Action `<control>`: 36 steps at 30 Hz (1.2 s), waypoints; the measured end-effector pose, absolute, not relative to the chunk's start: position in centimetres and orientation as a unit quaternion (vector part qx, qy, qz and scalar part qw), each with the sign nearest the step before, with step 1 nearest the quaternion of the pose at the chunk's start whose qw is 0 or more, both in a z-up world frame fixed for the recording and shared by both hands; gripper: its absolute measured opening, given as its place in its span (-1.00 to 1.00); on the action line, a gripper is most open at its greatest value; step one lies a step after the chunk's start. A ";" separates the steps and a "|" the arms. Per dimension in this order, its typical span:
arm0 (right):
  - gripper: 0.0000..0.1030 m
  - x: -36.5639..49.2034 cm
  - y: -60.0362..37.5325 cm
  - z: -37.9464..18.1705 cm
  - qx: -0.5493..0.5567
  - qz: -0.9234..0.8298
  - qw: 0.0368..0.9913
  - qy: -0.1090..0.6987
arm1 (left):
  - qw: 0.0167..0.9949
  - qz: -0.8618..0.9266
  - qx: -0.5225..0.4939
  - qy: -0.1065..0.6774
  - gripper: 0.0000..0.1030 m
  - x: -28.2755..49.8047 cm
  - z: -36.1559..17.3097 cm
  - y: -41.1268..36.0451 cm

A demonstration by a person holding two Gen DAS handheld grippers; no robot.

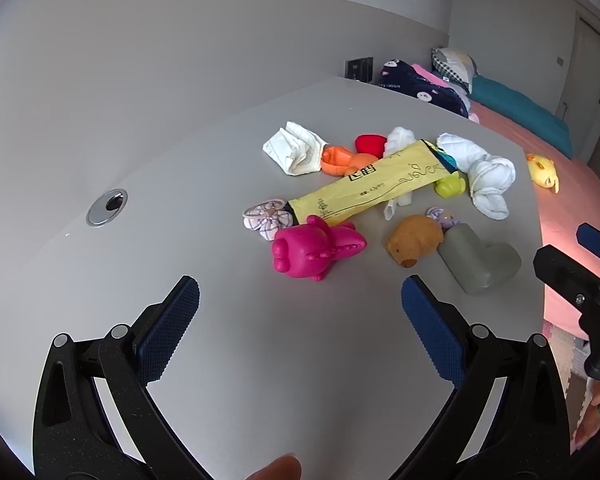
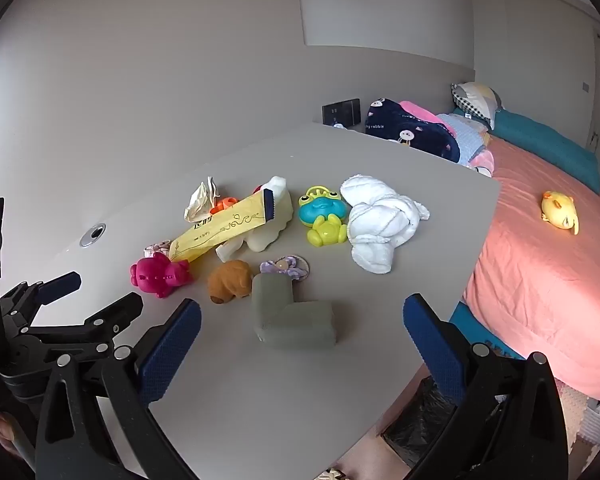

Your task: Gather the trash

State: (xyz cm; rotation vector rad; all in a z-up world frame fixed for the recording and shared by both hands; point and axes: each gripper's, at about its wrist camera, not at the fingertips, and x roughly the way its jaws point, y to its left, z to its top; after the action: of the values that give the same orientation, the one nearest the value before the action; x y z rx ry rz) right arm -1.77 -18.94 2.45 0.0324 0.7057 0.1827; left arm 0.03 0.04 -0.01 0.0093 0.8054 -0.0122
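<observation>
Two grippers, both spread wide, nothing between the pads. Left gripper (image 1: 300, 312) and right gripper (image 2: 302, 320) hover over the grey table (image 1: 180, 200), near edge. Landmark: grey L-shaped foam block (image 2: 292, 320), nearest item, lying just beyond the right gripper's pads, not touching them. In the right wrist view the left gripper (image 2: 88, 292) shows left of the block, partly cut off by the frame. A fingertip (image 1: 276, 468) pokes in at the bottom of the left view, rest of hand hidden.

Just behind-left of the block: brown animal toy (image 2: 230, 282). Touching the block's far corner: small purple cloth flower (image 2: 286, 266), half hidden by it. Further left: pink rubber toy (image 2: 160, 276), with a checked cloth flower (image 1: 266, 216) behind it, mostly hidden in the right view.

Trash, beyond the block: long yellow wrapper (image 2: 224, 230), lying slantwise over other items, text too small to read; crumpled tissue (image 2: 202, 200) at the far left of the pile; a whitish lump (image 2: 276, 216) under the wrapper's end, can't tell what. Orange toy (image 1: 344, 160) and a red piece (image 1: 370, 144) mostly covered by the wrapper.

Behind-right of the block: green-blue frog toy (image 2: 324, 216), then knotted white cloth (image 2: 376, 224). Far right, off the table: yellow duck plush (image 2: 560, 212) on the pink bed (image 2: 540, 280). Black bag (image 2: 424, 420) below the table edge, mostly hidden.
</observation>
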 end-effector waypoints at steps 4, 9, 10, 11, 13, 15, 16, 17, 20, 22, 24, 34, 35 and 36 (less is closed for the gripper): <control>0.96 -1.8 -18.9 2.4 0.016 0.090 0.933 0.347 | 0.921 0.003 0.019 0.390 0.90 -0.1 0.0 -0.9; 0.96 -2.0 -19.1 2.4 0.015 0.090 0.934 0.347 | 0.918 -0.012 -0.006 0.397 0.90 -0.5 0.2 -0.1; 0.96 -1.9 -19.2 2.4 0.015 0.091 0.933 0.347 | 0.914 -0.017 -0.006 0.405 0.90 0.2 0.0 0.1; 0.96 -1.9 -19.3 2.5 0.015 0.091 0.933 0.347 | 0.912 -0.018 -0.007 0.409 0.90 0.3 -0.1 0.1; 0.96 -1.8 -19.2 2.4 0.012 0.089 0.933 0.348 | 0.911 -0.024 -0.012 0.411 0.90 0.4 -0.2 0.2; 0.96 -2.0 -18.9 2.3 0.012 0.089 0.934 0.347 | 0.911 -0.027 -0.015 0.412 0.90 0.4 -0.1 0.2; 0.96 -2.0 -19.0 2.4 0.012 0.089 0.934 0.347 | 0.912 -0.029 -0.017 0.410 0.90 0.3 -0.1 0.2; 0.96 -2.1 -19.1 2.4 0.012 0.088 0.934 0.346 | 0.912 -0.032 -0.019 0.408 0.90 0.2 0.0 0.3; 0.96 -2.2 -19.1 2.5 0.011 0.090 0.934 0.346 | 0.912 -0.035 -0.019 0.407 0.90 0.1 0.0 0.1; 0.96 -2.2 -19.1 2.4 0.012 0.089 0.934 0.346 | 0.912 -0.037 -0.018 0.409 0.90 0.2 0.1 -0.1; 0.96 -2.2 -19.1 2.4 0.012 0.089 0.934 0.346 | 0.911 -0.037 -0.019 0.411 0.90 0.2 0.0 -0.1; 0.96 -2.1 -19.3 2.5 0.012 0.090 0.934 0.346 | 0.916 -0.026 -0.018 0.399 0.90 -0.1 0.3 -0.1; 0.96 -2.1 -19.3 2.5 0.013 0.090 0.934 0.346 | 0.917 -0.025 -0.018 0.398 0.90 -0.1 0.3 -0.1; 0.96 -2.1 -19.3 2.5 0.013 0.090 0.934 0.347 | 0.917 -0.024 -0.018 0.399 0.90 -0.1 0.3 0.0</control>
State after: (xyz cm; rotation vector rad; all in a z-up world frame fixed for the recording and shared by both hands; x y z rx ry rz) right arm -2.14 -19.30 2.48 0.0272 0.7091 0.1840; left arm -0.06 -0.02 0.32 -0.0373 0.8200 -0.0494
